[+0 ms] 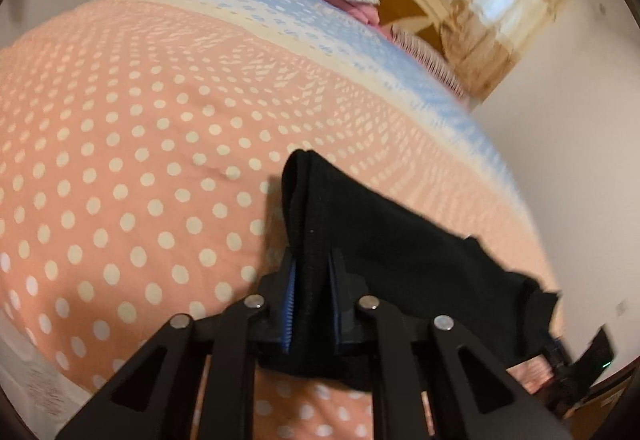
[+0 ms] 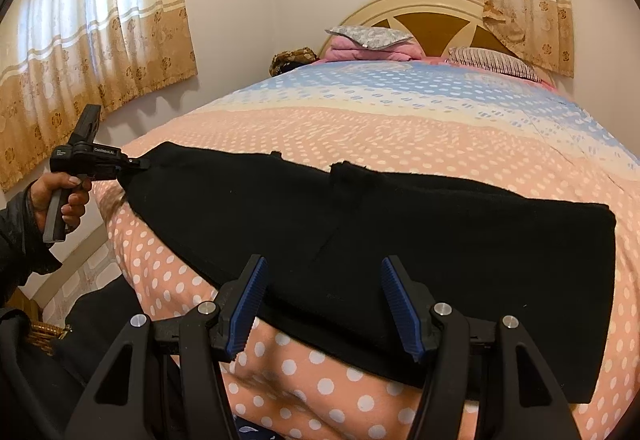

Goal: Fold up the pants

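Black fabric pants (image 2: 400, 240) lie spread across the pink polka-dot bedspread (image 2: 400, 127) of the bed. Left tongs (image 1: 314, 276) pinch one hem end, lifting it slightly; right tongs (image 2: 322, 300) stand wide, straddling the near edge without pressing it.

A bed (image 2: 400, 127) with a dotted pink-and-blue cover carries black pants (image 2: 440, 240) spread across it, pillows (image 2: 368, 35) by the headboard.
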Tool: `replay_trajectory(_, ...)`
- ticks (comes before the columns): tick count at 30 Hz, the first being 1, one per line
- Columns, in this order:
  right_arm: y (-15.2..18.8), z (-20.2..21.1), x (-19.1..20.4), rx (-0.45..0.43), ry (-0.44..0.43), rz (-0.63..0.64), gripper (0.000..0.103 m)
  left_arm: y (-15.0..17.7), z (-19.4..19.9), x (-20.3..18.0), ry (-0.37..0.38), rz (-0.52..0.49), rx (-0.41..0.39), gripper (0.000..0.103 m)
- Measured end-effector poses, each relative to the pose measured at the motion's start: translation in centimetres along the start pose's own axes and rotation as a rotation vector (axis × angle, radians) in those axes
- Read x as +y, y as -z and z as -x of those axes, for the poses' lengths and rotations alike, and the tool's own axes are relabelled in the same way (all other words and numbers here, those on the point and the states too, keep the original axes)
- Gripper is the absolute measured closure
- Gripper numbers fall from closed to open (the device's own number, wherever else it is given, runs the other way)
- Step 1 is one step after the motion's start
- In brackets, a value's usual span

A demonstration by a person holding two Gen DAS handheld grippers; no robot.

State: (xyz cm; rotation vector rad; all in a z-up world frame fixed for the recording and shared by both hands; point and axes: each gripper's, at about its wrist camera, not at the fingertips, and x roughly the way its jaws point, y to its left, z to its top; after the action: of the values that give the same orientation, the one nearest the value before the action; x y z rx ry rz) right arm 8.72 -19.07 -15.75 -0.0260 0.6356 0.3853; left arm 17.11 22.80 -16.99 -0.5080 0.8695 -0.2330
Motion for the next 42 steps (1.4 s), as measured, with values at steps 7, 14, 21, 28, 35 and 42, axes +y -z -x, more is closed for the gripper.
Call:
replay_trajectory(7, 0.0, 0.0, -0.2, -0.004, 0.000, -0.018, 0.042, -0.3, 1.6, -2.3, 0.002, -0.055, -0.050, 0.092)
replay_trajectory(14, -0.3, 0.4, -1.0, -0.013, 0.014, -0.036, 0.042, -0.6, 3.8, -6.8, 0.088, -0.123, -0.101, 0.092)
replay_trajectory(21, -0.7, 1.3, -2.2, -0.037, 0.030, -0.086, 0.042, 0.1, 3.8, -12.0, 0.166, -0.206, -0.097, 0.092)
replay_trajectory(28, -1.5, 3.2, -3.7, -0.071, 0.065, -0.117, 0.042, 0.8, 3.4, -17.9, 0.247, -0.314, -0.074, 0.092)
replay_trajectory(35, -1.2, 4.9, -6.7, -0.087, 0.124, -0.205, 0.042, 1.8, 2.5, -24.2, 0.336, -0.428, -0.024, 0.092)
replay_trajectory(42, 0.3, 6.2, -10.8, -0.088, 0.222, -0.347, 0.042, 3.2, 1.3, -30.1, 0.397, -0.529, 0.037, 0.092)
